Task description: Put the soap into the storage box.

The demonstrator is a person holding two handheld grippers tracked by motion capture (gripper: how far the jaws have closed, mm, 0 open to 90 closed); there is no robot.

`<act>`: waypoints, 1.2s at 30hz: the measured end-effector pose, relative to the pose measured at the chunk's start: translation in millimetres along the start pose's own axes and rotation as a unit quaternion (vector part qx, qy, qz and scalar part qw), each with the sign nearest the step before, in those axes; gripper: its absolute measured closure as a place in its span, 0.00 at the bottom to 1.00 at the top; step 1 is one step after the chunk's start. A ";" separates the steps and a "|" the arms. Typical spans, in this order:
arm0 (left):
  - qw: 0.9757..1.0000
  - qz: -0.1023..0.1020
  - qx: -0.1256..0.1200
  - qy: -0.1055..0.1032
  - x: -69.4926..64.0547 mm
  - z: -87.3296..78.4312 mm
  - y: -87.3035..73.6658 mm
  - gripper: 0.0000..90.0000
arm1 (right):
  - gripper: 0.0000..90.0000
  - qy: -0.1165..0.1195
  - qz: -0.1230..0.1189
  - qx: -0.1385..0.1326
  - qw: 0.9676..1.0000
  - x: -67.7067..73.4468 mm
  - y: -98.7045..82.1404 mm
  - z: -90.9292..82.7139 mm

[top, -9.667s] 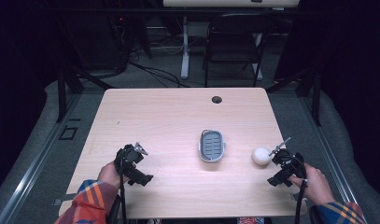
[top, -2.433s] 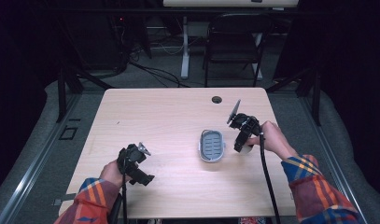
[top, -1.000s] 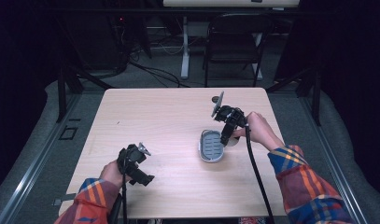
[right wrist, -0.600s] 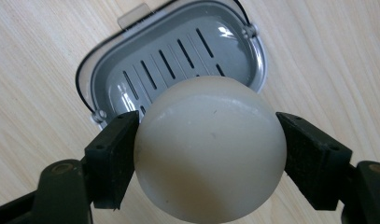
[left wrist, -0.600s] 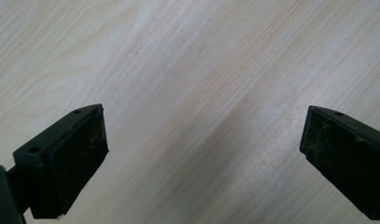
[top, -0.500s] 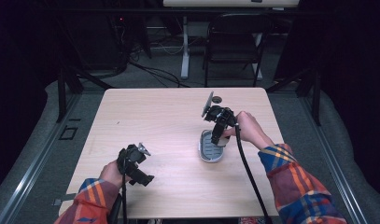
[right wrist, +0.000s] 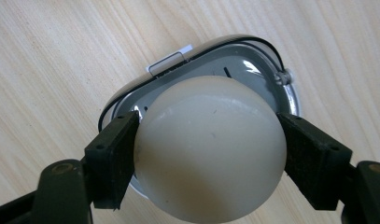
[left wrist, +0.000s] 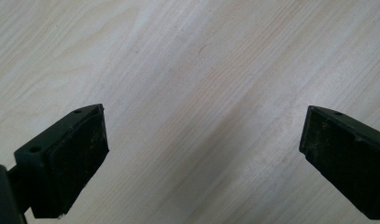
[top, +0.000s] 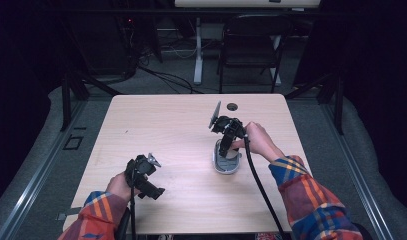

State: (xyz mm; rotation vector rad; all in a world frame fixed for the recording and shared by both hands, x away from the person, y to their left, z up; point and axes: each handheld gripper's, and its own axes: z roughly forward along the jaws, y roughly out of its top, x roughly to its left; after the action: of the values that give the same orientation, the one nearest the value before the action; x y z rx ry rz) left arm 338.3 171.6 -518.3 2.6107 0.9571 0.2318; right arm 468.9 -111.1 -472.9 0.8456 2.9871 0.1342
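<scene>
- The white ball (right wrist: pixel 211 149) is covering most of the metal tray (right wrist: pixel 271 60) beneath it.
- In the high view, the right gripper (top: pixel 226 145) is hiding the ball.
- The frame edge is cutting off the left gripper (left wrist: pixel 201 154) jaws.

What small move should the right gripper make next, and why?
Probably lower a little and then open. The right gripper is shut on the white egg directly above the oval metal dish, so the egg looks ready to be set inside.

Ball (right wrist: pixel 210 149) above dish (right wrist: pixel 267 70), dish mid-table (top: pixel 166 120)
</scene>
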 end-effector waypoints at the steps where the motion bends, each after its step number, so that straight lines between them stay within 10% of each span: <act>1: 1.000 0.000 -0.002 0.002 -0.2 0.1 -0.2 0.01 | 0.27 0.000 0.000 0.000 1.000 0.0 0.0 0.0; 36: 1.000 0.002 0.005 0.001 -0.6 0.9 -0.2 0.01 | 0.27 0.014 0.005 -0.004 1.000 1.6 -17.7 28.6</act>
State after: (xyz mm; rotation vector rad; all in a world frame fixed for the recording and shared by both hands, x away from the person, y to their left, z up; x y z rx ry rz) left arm 338.0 171.1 -519.2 2.6219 0.9570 0.2308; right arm 460.0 -123.2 -503.1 0.8646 3.0065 0.1581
